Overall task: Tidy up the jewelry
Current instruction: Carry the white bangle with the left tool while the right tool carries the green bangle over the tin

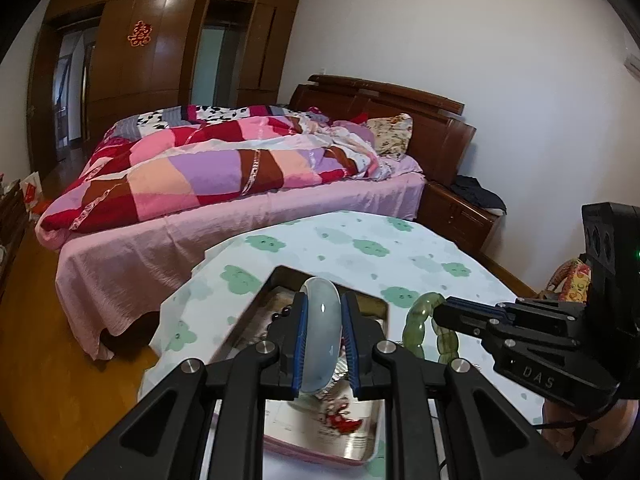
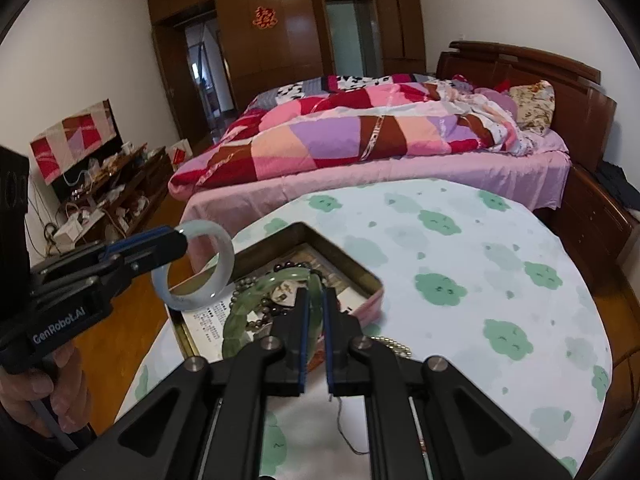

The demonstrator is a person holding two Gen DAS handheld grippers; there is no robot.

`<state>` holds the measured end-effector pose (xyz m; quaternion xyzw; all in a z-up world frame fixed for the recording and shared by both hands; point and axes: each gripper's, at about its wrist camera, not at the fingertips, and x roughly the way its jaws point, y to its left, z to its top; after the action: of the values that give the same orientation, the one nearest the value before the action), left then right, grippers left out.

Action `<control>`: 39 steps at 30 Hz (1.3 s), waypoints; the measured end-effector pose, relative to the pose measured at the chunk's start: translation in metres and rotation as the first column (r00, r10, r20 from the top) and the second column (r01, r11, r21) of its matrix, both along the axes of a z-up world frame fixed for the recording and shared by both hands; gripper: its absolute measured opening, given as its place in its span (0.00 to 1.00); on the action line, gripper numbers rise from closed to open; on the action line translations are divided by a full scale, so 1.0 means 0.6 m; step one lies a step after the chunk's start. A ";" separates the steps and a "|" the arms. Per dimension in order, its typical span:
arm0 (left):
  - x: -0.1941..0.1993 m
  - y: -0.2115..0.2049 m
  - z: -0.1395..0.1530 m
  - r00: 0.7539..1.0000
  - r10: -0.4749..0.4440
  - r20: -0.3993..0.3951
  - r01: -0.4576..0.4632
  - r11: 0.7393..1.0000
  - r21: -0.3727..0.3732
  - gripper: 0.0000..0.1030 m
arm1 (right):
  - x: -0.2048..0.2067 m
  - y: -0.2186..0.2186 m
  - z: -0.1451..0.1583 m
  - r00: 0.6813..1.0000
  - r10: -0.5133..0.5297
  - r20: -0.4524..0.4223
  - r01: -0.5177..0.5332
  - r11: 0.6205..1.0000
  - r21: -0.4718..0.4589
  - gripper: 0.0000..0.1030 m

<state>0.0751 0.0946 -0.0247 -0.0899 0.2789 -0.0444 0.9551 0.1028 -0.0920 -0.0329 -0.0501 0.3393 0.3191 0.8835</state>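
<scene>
Gripping smooth, brittle-looking stone by the band, the left gripper [image 1: 323, 340] clamps a pale jade bangle [image 1: 321, 320] and the right gripper [image 2: 314, 334] a green bangle [image 2: 266, 300], lower centre, above the open tin [image 2: 340, 266].

Pale bangle [image 1: 322, 340], green bangle [image 2: 264, 304] (both held)

The left gripper's fingers [image 1: 298, 344] hide the sides of the pale bangle [image 1: 322, 340] and much of the tin tray [image 1: 256, 308]. The beads [image 2: 256, 304] inside the tray are too small to count. The bench [image 2: 460, 240] is cut off by the lower edge.
</scene>
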 end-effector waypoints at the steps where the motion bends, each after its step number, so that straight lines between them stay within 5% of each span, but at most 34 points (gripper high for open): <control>1: 0.001 0.004 -0.003 1.000 0.005 -0.004 -0.005 1.000 -0.003 0.16 | -0.001 0.007 -0.002 1.000 0.007 -0.002 -0.007 1.000 -0.007 0.08; 39: 0.029 0.017 -0.083 0.995 0.020 -0.099 -0.019 1.000 0.009 0.16 | -0.005 0.089 -0.083 0.994 0.070 -0.080 -0.080 0.987 -0.137 0.09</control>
<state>0.0926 0.1047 -0.0745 -0.0908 0.3253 -0.0292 0.9408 0.0996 -0.0385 -0.0824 -0.1125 0.3917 0.3292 0.8518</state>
